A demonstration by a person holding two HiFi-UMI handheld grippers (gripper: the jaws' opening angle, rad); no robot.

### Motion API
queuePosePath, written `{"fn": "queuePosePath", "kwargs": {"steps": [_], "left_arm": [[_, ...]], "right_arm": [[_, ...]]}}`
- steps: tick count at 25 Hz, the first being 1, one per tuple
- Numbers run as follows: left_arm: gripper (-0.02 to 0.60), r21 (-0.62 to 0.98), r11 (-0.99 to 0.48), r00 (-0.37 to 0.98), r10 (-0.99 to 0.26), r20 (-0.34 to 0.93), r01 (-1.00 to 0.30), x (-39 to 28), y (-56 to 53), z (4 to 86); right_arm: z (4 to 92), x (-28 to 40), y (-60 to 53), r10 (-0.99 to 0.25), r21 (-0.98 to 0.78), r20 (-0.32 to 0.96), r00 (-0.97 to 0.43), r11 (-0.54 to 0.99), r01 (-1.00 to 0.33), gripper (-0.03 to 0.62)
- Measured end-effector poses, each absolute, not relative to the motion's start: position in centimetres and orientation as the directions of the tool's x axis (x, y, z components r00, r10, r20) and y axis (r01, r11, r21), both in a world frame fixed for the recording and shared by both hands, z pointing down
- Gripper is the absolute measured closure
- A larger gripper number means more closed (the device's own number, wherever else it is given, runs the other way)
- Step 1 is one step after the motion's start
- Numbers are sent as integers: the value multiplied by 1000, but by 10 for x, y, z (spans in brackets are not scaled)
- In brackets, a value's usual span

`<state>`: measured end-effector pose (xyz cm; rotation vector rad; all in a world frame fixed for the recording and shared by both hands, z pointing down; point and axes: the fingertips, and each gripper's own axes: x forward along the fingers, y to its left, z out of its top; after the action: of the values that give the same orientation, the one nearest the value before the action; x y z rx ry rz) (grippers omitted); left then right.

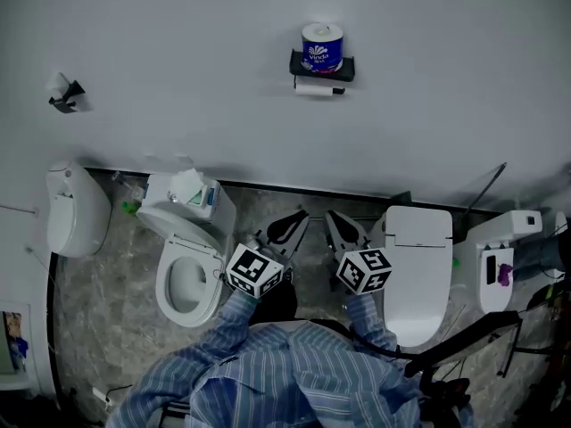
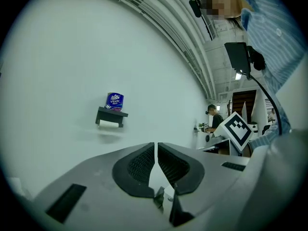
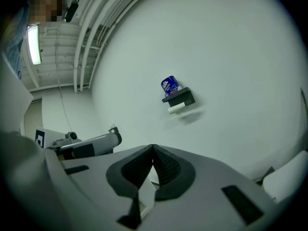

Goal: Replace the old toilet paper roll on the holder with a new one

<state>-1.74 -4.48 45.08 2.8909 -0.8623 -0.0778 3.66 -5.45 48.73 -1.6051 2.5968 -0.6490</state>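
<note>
The roll [image 1: 322, 46] is blue-wrapped, its holder [image 1: 343, 66] black, the shirt [image 1: 285, 382] blue-striped, the floor [image 1: 116, 328] grey-marbled.

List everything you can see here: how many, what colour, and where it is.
new roll: one, blue wrapper, standing on top of the holder
holder: one, black, on the white wall
old roll: one, white, thin, under the holder
open toilet: one, white, on the floor left of the grippers
closed toilet: one, white, right of the grippers
other white fixtures: two, far left and far right
bracket: one, black, on the wall at left
left gripper: one, grey and black, jaws together, empty
right gripper: one, grey and black, jaws together, empty
shirt: one, blue striped, bottom edge
</note>
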Motion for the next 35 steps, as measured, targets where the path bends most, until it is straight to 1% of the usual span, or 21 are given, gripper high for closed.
{"fn": "queuePosePath", "kwargs": {"steps": [7,13,18,23,24,25,26,27,29,30,31,32,33,35], "left_arm": [[571,137,-837,843,-537,-29,-529,-43,-136,448],[571,189,-846,859,-512,-29,-498,-40,-172,455],[571,212,-858,875,-484,-28,-468,-28,-188,459],[571,255,-830,857,-516,-9,-497,-24,-209,468],[569,260,-822,850,-526,-5,-507,-23,-215,470],[569,264,-815,845,-535,-3,-515,-22,-222,471],[569,269,-810,841,-541,-2,-521,-21,-229,471],[569,275,-806,838,-545,-1,-524,-19,-236,472],[565,291,-801,837,-547,-1,-523,-12,-251,472],[554,298,-800,838,-545,0,-521,-8,-258,472],[518,304,-799,839,-544,3,-519,-3,-266,473],[469,317,-795,839,-545,4,-518,1,-274,473],[448,339,-787,837,-548,0,-515,6,-282,473],[428,400,-767,831,-556,-24,-502,14,-300,472]], "right_arm": [[475,13,-128,-858,-305,152,-490,431,-849,589],[478,15,-161,-869,-362,159,-469,391,-846,588],[481,27,-179,-887,-370,176,-428,343,-863,586],[483,39,-198,-891,-368,183,-415,329,-869,583],[483,42,-203,-891,-366,188,-414,328,-871,571],[484,44,-209,-889,-365,193,-416,329,-871,529],[484,47,-214,-885,-366,196,-423,335,-869,473],[483,49,-219,-880,-367,195,-433,344,-865,453],[480,55,-230,-871,-364,189,-453,366,-856,450],[479,58,-235,-866,-359,187,-464,380,-852,450],[477,61,-240,-859,-353,185,-477,395,-848,448],[475,64,-246,-852,-346,185,-490,410,-844,448],[474,68,-251,-846,-343,183,-501,423,-839,448],[471,78,-263,-839,-344,177,-515,438,-831,445]]}}
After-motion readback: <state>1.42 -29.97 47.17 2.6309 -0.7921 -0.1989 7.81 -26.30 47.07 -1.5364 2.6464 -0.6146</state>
